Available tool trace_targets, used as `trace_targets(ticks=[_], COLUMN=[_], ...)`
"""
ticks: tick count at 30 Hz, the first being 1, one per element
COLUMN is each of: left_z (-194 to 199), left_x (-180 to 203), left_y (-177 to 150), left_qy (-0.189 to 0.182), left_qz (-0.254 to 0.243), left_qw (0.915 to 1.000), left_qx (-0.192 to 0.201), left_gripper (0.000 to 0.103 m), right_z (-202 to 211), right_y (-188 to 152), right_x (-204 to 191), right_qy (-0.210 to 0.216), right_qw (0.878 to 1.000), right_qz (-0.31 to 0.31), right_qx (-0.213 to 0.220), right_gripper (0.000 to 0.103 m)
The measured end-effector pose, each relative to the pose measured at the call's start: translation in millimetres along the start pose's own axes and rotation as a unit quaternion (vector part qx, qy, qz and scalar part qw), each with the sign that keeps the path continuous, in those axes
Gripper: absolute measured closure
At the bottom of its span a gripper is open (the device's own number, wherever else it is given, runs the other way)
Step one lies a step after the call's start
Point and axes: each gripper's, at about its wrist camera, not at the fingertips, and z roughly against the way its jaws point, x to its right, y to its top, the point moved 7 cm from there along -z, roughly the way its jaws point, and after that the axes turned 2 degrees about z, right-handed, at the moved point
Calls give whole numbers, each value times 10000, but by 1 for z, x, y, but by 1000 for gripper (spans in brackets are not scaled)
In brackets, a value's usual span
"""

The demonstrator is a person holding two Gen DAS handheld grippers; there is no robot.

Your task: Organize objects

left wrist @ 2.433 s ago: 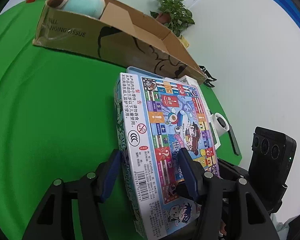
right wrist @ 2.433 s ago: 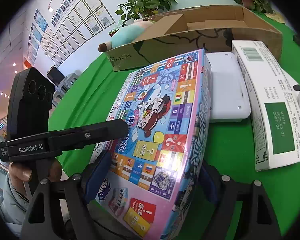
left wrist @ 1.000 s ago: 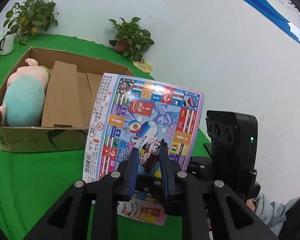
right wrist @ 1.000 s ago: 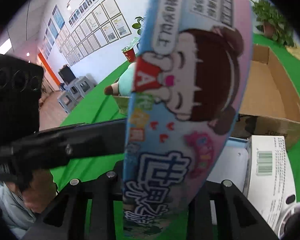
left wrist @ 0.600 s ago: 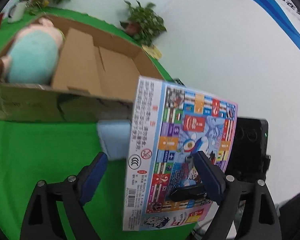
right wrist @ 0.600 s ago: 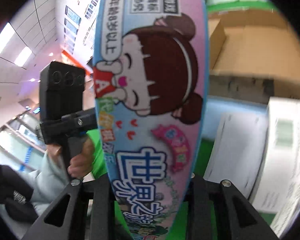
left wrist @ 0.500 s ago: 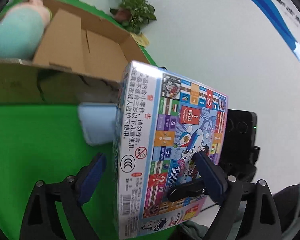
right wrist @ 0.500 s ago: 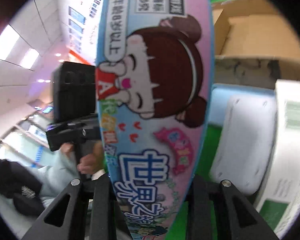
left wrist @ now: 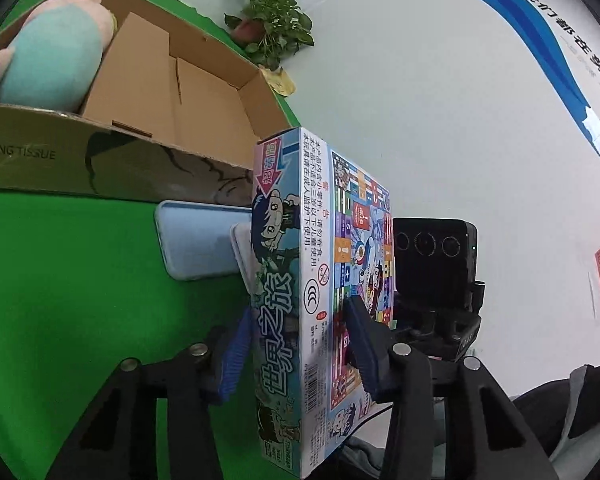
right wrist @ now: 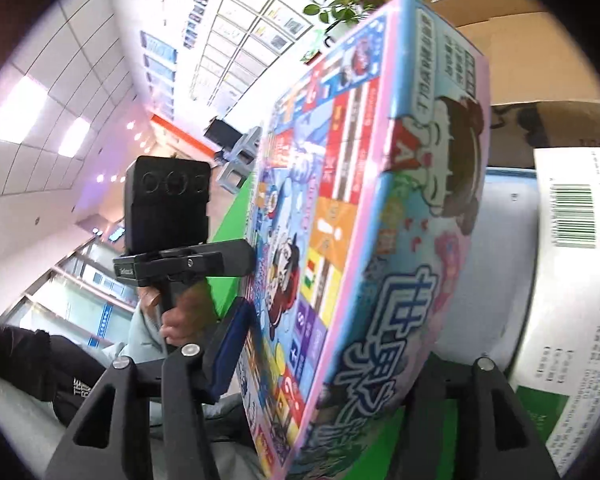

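Left gripper (left wrist: 296,344) closing round board-game box (left wrist: 284,280) (carton (left wrist: 100,160) lettering "NGING TISSUE")

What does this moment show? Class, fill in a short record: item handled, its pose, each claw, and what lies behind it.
Item: game box
Pose: upright on edge
Left claw: closing, box between its pads
Right claw: opening, box between its pads
Behind: open carton holding a plush; blue case in front of the carton
Surface: green table
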Motion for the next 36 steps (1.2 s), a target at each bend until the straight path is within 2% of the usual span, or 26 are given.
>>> trace_targets(ticks=[5, 7, 11, 18, 22, 30, 36], left_z=[1, 0, 13, 16, 6, -27, -55], left_x=[8, 12, 14, 28, 28, -10, -46], left_y=[0, 0, 9, 70, 110, 195, 226], left_qy=[-16, -4, 23, 207, 310, 626, 957], left_qz=[-67, -121, -110, -267, -150, 371, 749], left_qw=[9999, 9999, 9994, 9976, 9977, 9960, 9919], left_qx=[83, 114, 341, 600, 592, 526, 358], left_gripper=[62, 63, 63, 63, 63, 63, 63], right_z=[4, 13, 18, 21, 21, 12, 6], right_y=[13, 28, 50, 99, 130, 183, 199], right_x=[4, 17, 20, 20, 29, 64, 105], right_qy=[-219, -395, -554, -467, -427, -259, 39], right_qw=[9997, 9990, 9979, 9966, 9963, 9981, 9972], right_qz=[-33, -75, 79, 232, 190, -173, -644], right_qx=[109, 194, 331, 643, 718, 533, 374], right_gripper=[35, 27, 27, 27, 27, 27, 27])
